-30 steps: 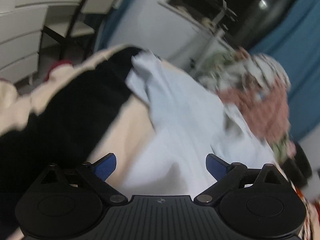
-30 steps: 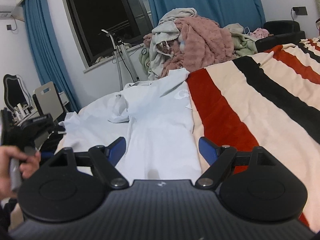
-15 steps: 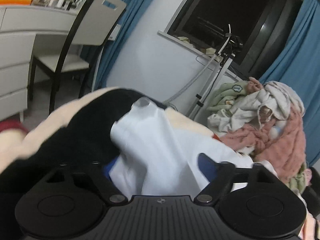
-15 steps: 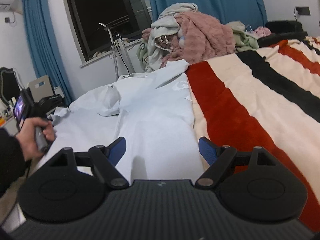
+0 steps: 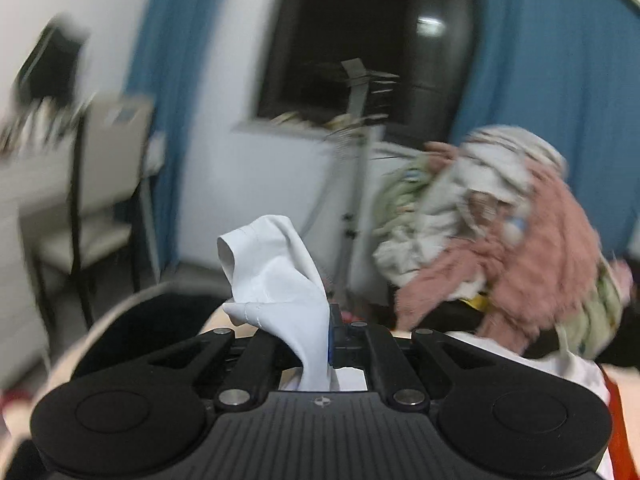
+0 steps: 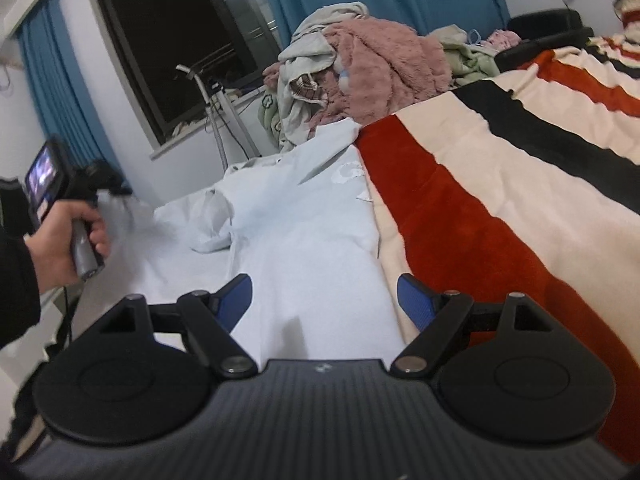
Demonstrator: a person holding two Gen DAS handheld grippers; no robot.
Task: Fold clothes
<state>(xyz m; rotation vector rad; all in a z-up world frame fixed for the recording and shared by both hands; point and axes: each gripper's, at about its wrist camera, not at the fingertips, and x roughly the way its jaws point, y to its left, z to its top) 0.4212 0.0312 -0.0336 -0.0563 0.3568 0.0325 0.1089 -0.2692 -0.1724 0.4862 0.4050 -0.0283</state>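
A pale blue-white garment (image 6: 296, 240) lies spread on the striped blanket (image 6: 500, 208) of the bed. My left gripper (image 5: 316, 332) is shut on a bunched corner of the garment (image 5: 276, 280) and holds it lifted above the bed edge. In the right wrist view the left gripper (image 6: 100, 184) shows at the far left in a hand, with cloth in it. My right gripper (image 6: 324, 296) is open and empty, low over the near end of the garment.
A heap of pink, grey and green clothes (image 6: 360, 76) sits at the far end of the bed, also in the left wrist view (image 5: 500, 248). A chair (image 5: 96, 200) and desk stand left of the bed. A garment steamer pole (image 6: 212, 112) stands by the dark window.
My left gripper has closed on the garment's corner and lifted it off the bed, swinging its view up toward the window. The right gripper has stayed open over the garment.
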